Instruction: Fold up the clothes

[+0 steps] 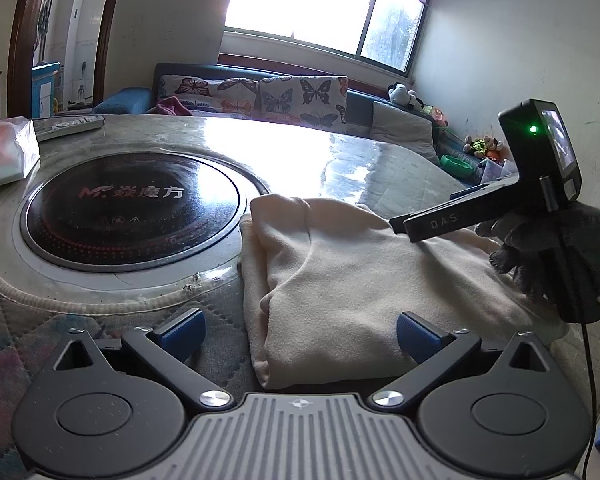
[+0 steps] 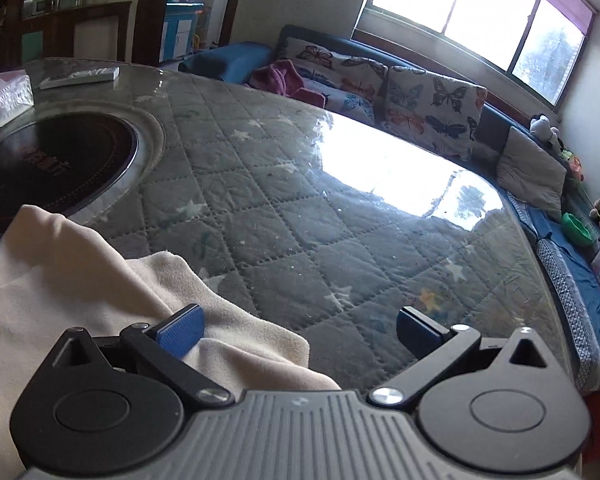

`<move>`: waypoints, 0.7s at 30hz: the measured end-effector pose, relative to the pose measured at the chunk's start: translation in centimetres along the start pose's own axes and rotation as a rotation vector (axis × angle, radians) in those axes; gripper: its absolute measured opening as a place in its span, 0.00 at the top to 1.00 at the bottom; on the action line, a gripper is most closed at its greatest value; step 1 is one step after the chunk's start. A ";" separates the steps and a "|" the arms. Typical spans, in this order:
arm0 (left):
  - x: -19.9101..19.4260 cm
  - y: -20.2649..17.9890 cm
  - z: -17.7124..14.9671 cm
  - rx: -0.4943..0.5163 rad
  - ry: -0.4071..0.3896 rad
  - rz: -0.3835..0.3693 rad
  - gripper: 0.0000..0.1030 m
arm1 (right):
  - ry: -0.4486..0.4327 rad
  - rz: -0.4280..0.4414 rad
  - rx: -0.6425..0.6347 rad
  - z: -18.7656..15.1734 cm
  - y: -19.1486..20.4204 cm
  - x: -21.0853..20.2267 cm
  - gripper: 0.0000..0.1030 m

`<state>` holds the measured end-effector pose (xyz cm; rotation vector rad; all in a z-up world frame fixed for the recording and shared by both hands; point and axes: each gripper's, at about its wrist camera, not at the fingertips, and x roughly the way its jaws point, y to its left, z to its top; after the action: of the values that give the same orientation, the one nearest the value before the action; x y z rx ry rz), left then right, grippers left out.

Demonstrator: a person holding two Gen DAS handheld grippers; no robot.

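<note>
Cream folded garment [image 1: 340,272] fills the centre-right of the left wrist frame, long axis running towards the upper left. Left hand-held gripper [image 1: 300,334] is spread at its near edge (nearer); right hand-held gripper [image 2: 300,330], also spread, overlaps its right end

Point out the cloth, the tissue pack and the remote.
cloth [image 1: 340,280], left wrist view, middle of its folded top.
tissue pack [image 1: 4,152], left wrist view, its front face.
remote [image 2: 80,77], right wrist view, middle of its body.

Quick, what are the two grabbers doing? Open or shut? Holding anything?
Left gripper: open, holding nothing, just above the cream cloth.
Right gripper: open, holding nothing, at the cloth's edge.
</note>
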<state>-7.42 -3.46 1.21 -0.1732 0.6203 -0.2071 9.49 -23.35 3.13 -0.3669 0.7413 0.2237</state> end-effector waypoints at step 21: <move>-0.4 0.4 -0.1 -0.013 -0.007 -0.012 0.00 | -0.084 0.119 -0.025 2.4 2.7 -1.7 0.00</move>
<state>-7.73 -2.96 1.30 -0.1904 0.6142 -0.2134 8.85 -20.04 5.32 -0.3353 0.6785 0.3593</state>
